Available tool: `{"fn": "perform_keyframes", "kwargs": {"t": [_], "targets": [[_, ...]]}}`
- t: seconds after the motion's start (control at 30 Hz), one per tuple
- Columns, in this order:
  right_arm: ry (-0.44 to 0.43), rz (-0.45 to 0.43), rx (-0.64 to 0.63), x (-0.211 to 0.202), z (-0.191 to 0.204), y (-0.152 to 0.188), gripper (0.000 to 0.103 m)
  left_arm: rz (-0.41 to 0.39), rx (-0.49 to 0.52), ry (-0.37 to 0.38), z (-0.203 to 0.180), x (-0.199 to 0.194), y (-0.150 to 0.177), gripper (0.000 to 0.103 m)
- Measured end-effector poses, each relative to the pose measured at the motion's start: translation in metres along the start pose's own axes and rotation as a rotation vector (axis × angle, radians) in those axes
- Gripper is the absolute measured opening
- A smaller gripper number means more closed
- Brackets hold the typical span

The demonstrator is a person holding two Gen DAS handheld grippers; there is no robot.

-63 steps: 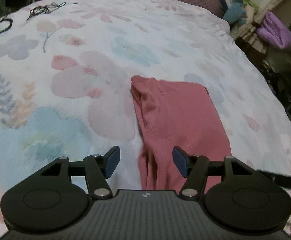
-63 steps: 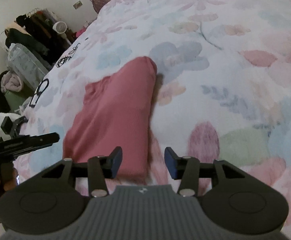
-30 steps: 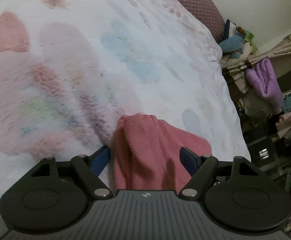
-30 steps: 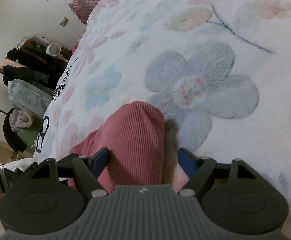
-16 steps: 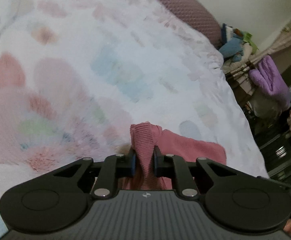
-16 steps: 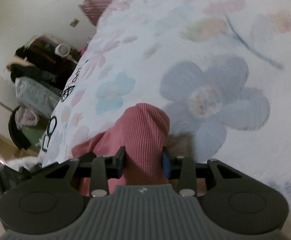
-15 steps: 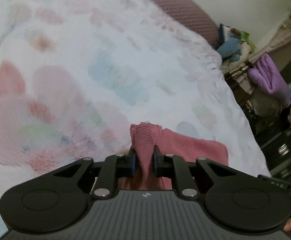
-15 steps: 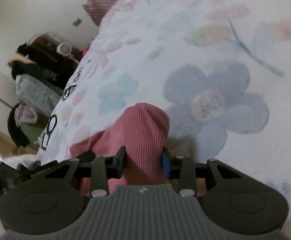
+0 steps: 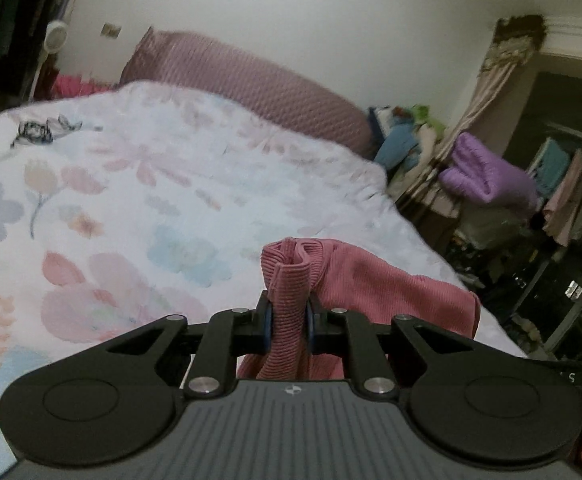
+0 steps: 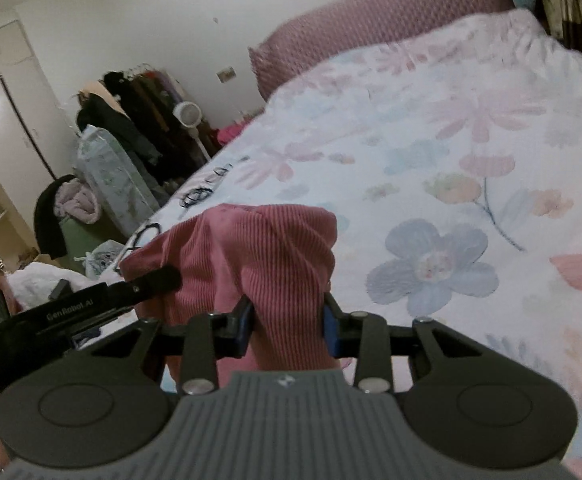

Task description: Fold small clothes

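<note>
The left gripper [image 9: 289, 326] is clamped on a bunched corner of the pink top [image 9: 391, 284], its jaws pressed tight against a narrow fold of ribbed cloth that stands up between them. The right gripper [image 10: 287, 328] pinches a thicker wad of the same top [image 10: 267, 248], jaws closed on it with the fabric bulging above the pads. The top hangs lifted between the two grippers, over the near part of the bed [image 9: 131, 200] (a white cover with pastel flowers). In the right wrist view the left gripper [image 10: 159, 278] reaches in from the left and bites the far corner. A mauve pillow [image 9: 259, 92] lies at the far end by the wall.
</note>
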State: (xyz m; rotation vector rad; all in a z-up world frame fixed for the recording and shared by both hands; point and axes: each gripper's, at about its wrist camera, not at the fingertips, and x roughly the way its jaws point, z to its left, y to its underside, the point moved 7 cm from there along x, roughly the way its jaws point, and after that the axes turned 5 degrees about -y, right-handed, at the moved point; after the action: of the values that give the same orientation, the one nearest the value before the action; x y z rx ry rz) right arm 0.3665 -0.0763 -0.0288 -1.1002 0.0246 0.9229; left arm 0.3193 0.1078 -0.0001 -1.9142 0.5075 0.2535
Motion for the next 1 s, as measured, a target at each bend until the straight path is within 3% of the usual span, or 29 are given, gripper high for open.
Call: {"fn": "perform_keyframes", "kwargs": {"t": [0.3, 0.53, 0.67, 0.83, 1.0], "targets": [[-0.049, -0.023, -0.005, -0.097, 0.053, 0.025, 0.031, -0.029, 0.059, 0.039, -0.036, -0.092, -0.002, 0.016], [-0.085, 0.003, 0.041, -0.161, 0.076, 0.053, 0.031, 0.043, 0.061, 0.068, -0.046, -0.122, 0.012, 0.016], [-0.059, 0.044, 0.070, -0.160, 0.066, 0.074, 0.031, 0.120, 0.077, 0.058, -0.040, -0.094, 0.034, 0.016], [-0.006, 0.119, 0.098, -0.108, 0.025, 0.095, 0.031, 0.240, 0.060, 0.014, -0.011, -0.031, 0.065, 0.016], [0.035, 0.176, 0.127, -0.050, -0.015, 0.095, 0.031, 0.311, 0.078, -0.018, 0.008, 0.025, 0.077, 0.016]]}}
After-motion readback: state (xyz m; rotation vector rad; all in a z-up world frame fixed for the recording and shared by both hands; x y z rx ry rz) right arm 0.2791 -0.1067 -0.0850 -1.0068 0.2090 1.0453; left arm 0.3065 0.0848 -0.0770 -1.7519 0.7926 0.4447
